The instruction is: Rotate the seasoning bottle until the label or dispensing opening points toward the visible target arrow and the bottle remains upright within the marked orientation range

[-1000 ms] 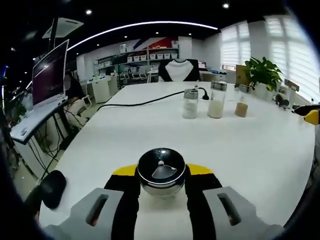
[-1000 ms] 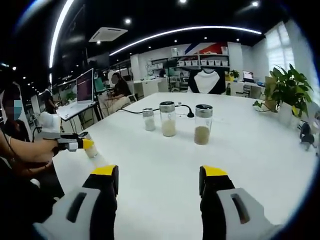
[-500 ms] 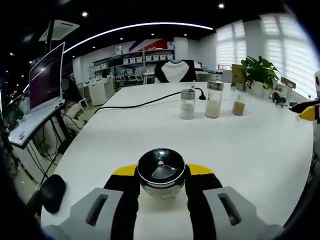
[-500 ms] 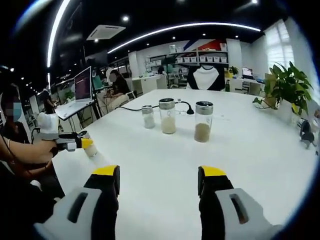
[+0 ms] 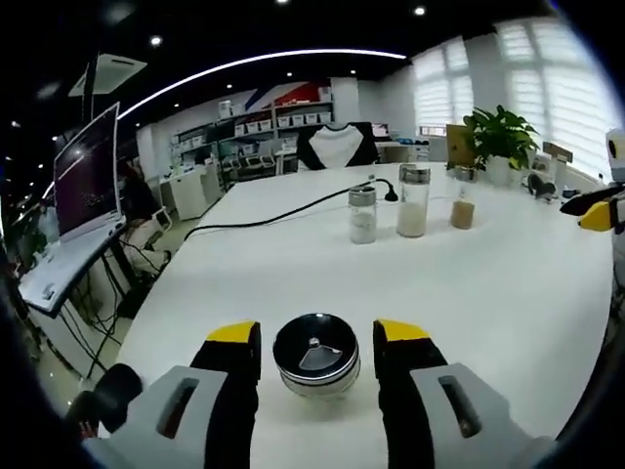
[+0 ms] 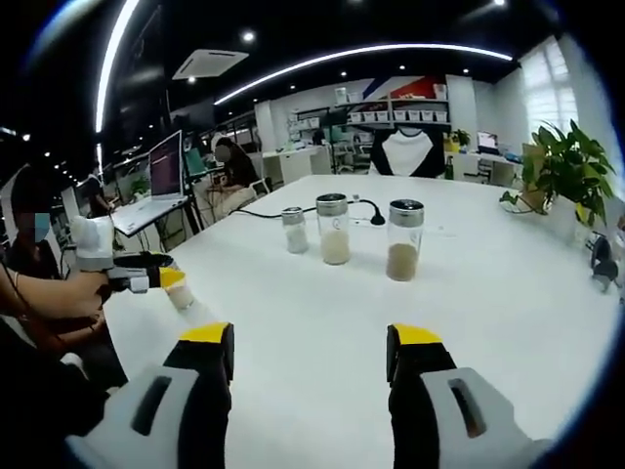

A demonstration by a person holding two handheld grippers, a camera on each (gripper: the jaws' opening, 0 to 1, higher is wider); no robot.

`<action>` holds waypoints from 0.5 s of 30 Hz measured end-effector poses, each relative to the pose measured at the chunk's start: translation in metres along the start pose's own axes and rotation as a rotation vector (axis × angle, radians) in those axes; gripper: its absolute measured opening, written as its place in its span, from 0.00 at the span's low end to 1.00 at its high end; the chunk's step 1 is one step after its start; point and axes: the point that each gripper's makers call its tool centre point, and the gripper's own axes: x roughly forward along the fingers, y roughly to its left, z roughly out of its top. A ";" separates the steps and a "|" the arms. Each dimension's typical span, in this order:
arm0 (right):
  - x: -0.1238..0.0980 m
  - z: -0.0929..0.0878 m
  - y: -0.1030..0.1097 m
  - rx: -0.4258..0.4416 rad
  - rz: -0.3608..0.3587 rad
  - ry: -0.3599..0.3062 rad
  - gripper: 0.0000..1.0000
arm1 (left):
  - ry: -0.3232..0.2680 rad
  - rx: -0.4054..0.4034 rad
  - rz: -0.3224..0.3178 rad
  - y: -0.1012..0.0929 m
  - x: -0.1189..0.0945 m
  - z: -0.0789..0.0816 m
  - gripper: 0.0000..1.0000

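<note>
Seasoning bottle (image 5: pixel 315 354) sits upright on the white table (image 5: pixel 508 293) between the left gripper's (image 5: pixel 316 340) spread, non-touching jaws, so a sloppy off-center re-grab could tip it, while the right gripper (image 6: pixel 311 342) hangs open and empty.

Both views are looking low across the table (image 5: pixel 508 293) toward three jars (image 5: pixel 407 200) (image 6: pixel 334 229); the left view is sitting nearer its edge.

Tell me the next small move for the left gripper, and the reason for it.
Probably draw the left gripper straight back off the seasoning bottle. Its jaws stand open with a gap on each side, and the bottle stands upright on the white table unheld. No target arrow is visible to me, so I cannot judge whether more turning is needed.
</note>
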 end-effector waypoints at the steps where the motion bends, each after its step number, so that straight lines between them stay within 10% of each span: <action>1: 0.001 0.001 0.000 -0.001 0.003 -0.001 0.63 | -0.004 0.000 -0.002 -0.001 -0.001 0.002 0.50; 11: 0.003 0.004 0.000 -0.021 0.014 -0.015 0.61 | -0.020 -0.002 0.045 0.009 -0.014 0.018 0.52; 15: 0.001 0.003 -0.005 -0.012 0.008 -0.016 0.61 | -0.110 -0.096 0.020 0.007 -0.019 0.037 0.59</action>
